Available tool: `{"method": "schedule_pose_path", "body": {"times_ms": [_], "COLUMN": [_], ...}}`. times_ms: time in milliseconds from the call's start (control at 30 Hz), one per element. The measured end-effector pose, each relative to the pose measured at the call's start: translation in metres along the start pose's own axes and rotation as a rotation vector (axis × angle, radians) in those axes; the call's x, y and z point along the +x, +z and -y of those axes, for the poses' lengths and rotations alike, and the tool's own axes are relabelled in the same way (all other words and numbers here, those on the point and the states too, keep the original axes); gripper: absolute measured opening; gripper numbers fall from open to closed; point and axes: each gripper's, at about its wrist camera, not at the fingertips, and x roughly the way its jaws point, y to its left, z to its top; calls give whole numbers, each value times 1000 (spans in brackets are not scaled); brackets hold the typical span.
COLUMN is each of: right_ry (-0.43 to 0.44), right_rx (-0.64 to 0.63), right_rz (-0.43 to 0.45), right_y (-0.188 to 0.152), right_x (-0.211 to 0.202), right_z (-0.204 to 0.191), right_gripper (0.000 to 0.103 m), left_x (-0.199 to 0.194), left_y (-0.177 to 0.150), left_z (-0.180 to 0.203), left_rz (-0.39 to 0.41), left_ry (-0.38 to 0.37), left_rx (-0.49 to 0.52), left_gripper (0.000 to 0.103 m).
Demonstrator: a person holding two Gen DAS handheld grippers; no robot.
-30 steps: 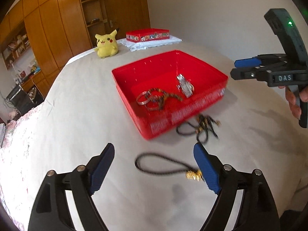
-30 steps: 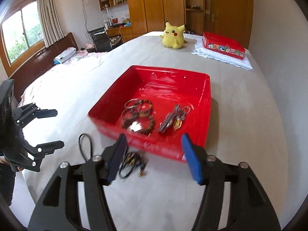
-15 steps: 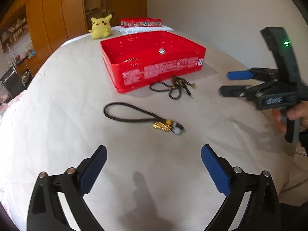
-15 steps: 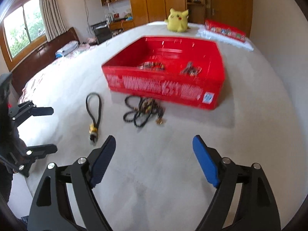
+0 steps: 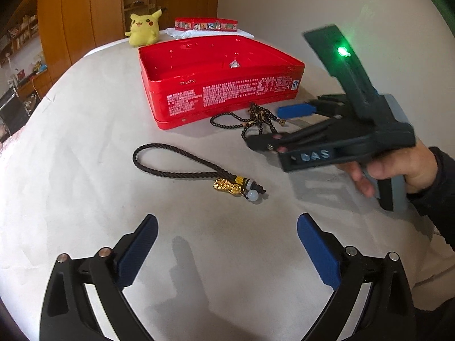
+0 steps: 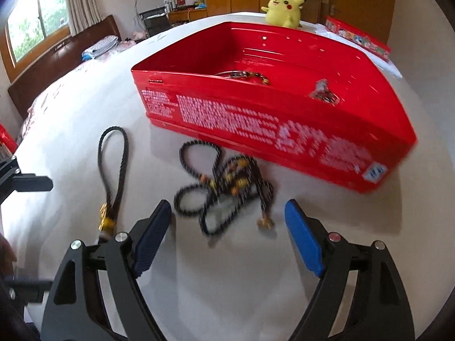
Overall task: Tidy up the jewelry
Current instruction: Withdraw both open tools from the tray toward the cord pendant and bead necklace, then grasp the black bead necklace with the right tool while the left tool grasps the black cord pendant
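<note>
Sitting on a pale bed cover (image 5: 85, 199): a red tin box (image 5: 227, 96), open at the top, with white print on its near wall.

Lying inside the red tin box: some rings and a bracelet (image 6: 241, 75), and a small silver bit (image 6: 322, 92), maybe a clasp or charm, too blurry to tell.

Lying just in front of the red tin box, outside it: a tangled black bead necklace (image 6: 224, 187) with little orange and gold beads. Not touching the box wall, as far as can be seen.

Lying a bit further from the red tin box, on the left side of the necklace: a dark braided cord loop (image 5: 176, 162) with a gold charm (image 5: 227, 187) and a pale round bead (image 5: 253, 196) at its end.

Hovering near the cord loop, away from the red tin box: the left gripper (image 5: 227, 253), blue pads spread wide apart, holding nothing.

Hovering right over the bead necklace, close to the front of the red tin box: the right gripper (image 6: 227, 238), pads also spread wide, holding nothing, with the necklace lying between and just past its tips.

Sitting behind the red tin box: a yellow Pikachu plush (image 5: 143, 28) and a flat red box with pictures (image 5: 206, 24) on a white cloth.
</note>
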Motion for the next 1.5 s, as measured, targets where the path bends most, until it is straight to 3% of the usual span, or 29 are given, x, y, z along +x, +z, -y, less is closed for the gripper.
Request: {"method": "schedule_pose_path", "body": {"times_ms": [67,133,200,433,700,1000,1067,1233,1333,1500], "right_ry": [7,21,32,86,87,126,136,151,159,167], "right_rx": [-17,-12,-16,47,90,132,144,161,164,160], "right_rz": [3,3,-1,9,29,42,46,50,52,56], "right_y": [6,10,10,-5,-16,-23,-24,-28,-28,-28], "right_x": [4,4,2,-23,-36,-38,-38,-38,-38,-38], "right_z": [-1,3,7,32,43,52,55,61,64,64], "right_gripper": [55,26,10,10,10,10,10,10,10,10], "left_x": [2,4,3,5,20,49,50,49,49,47], "left_y": [0,0,0,3,8,22,24,31,33,34], "left_z": [-1,-2,-2,-6,-4,8,8,-3,-10,-15], "left_rz": [-5,-10,-7,2,-22,-58,-53,-41,-45,-38], "left_ry": [0,-1,-5,-26,-65,53,65,70,70,58], "left_rx": [-3,-9,-12,-33,-57,-5,-9,-33,-57,-81], "left_gripper": [98,98,98,98,98,98,90,44,33,29]}}
